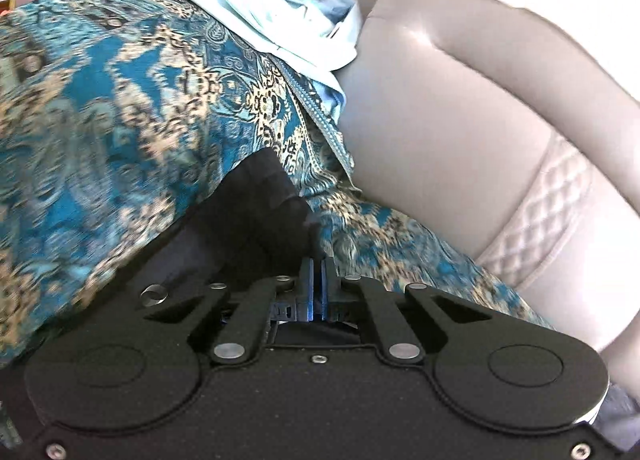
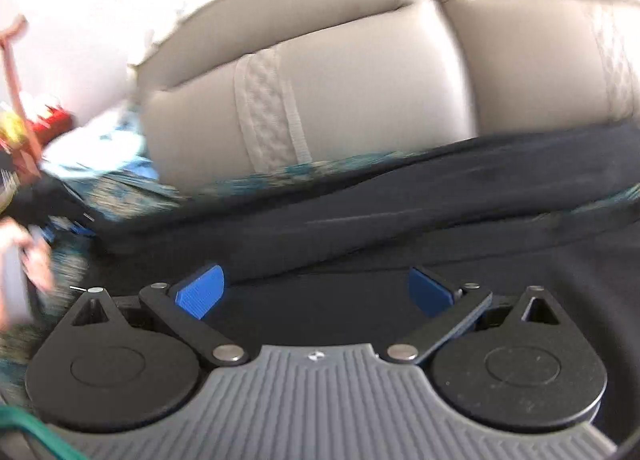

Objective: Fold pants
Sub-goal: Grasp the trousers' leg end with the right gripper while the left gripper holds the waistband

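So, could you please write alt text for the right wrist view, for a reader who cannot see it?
The right gripper is open, its blue pads spread just above dark pants that lie across a sofa. Behind them rise the beige sofa cushions; a patterned teal cover and pale folded clothes show blurred at left.

No readable text, labels, brands or numbers in either wrist view.
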